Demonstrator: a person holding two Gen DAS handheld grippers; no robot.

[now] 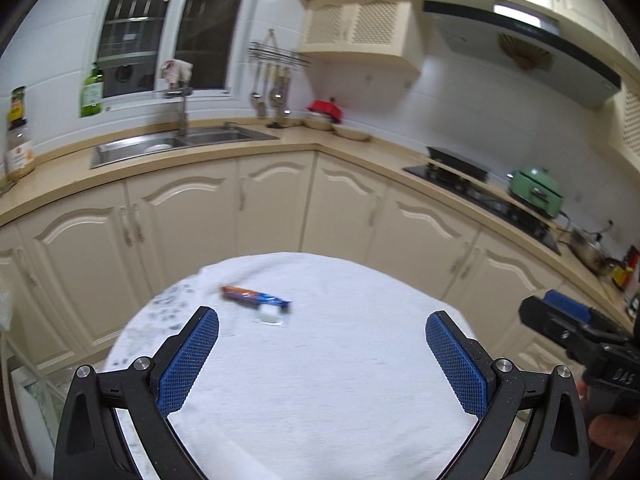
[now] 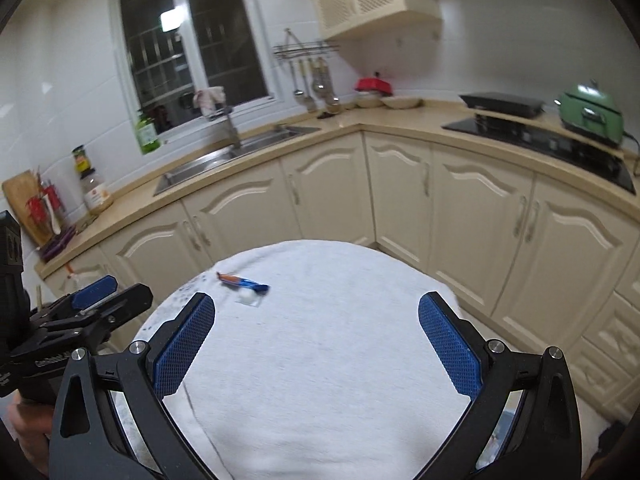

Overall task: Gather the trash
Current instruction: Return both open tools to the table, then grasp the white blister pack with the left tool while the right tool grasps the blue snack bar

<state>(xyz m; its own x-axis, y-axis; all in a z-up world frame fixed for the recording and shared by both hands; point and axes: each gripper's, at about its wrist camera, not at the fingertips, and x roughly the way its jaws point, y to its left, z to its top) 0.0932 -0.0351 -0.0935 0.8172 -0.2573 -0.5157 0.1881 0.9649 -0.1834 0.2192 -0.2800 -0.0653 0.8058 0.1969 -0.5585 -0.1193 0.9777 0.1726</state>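
Left gripper [image 1: 322,332] hangs above the table with its blue pads spread wide and nothing between them, and the right gripper [image 2: 316,326] beside it is just the same, splayed apart and empty. Each one shows at the edge of the other's view, so they sit side by side, near but not touching.

Below both, the big feature: a round table under a white cloth [image 1: 320,380], bare across most of its top, with faint dark speckles printed or stained along its far-left edge. Behind it runs the cream L-shaped counter [image 2: 360,128], sink [image 1: 176,146] under the window on one leg, a black cooktop [image 2: 540,140] on the other, and a green lidded cooker [image 2: 592,114] at the end of that.

Now down to the trash. On the far-left part of the cloth lies a long orange-and-blue wrapper [image 1: 256,296], flat, angled across the surface, a little blurred in both views. Just beside its blue end, on the near side, sits a small white scrap in clear film [image 1: 272,316]; whether the two touch I cannot tell. Both pieces lie ahead of the left gripper's left finger [image 1: 192,356], well short of any pad, untouched.
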